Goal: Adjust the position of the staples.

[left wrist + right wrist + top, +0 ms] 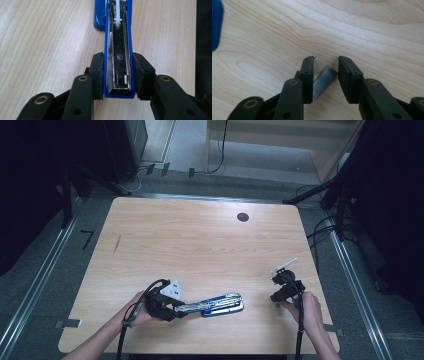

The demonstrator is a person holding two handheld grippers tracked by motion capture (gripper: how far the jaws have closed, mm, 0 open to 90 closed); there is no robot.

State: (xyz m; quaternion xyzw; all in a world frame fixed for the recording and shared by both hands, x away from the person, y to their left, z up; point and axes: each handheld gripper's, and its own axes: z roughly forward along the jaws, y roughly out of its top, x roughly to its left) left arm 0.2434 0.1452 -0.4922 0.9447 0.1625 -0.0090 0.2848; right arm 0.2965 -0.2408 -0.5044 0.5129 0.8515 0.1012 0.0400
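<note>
Pale wood-grain tabletop (200, 240) with rounded corners stands on grey carpet, with a small dark round grommet (243, 217) near its far edge. Near the front edge lies an opened blue metal stapler (220, 304), its silver staple channel facing up. The left tongs (182, 309) are clenched on the stapler's rear end: in the left gripper view the two black pads (98, 75) press the blue sides of the stapler (119, 62). Well to the right, the right tongs (276, 298) point down at the tabletop. In the right gripper view a short grey strip of staples (324, 80) lies slantwise between their pads (307, 77), its ends touching both, so the right tongs are gripping it.
</note>
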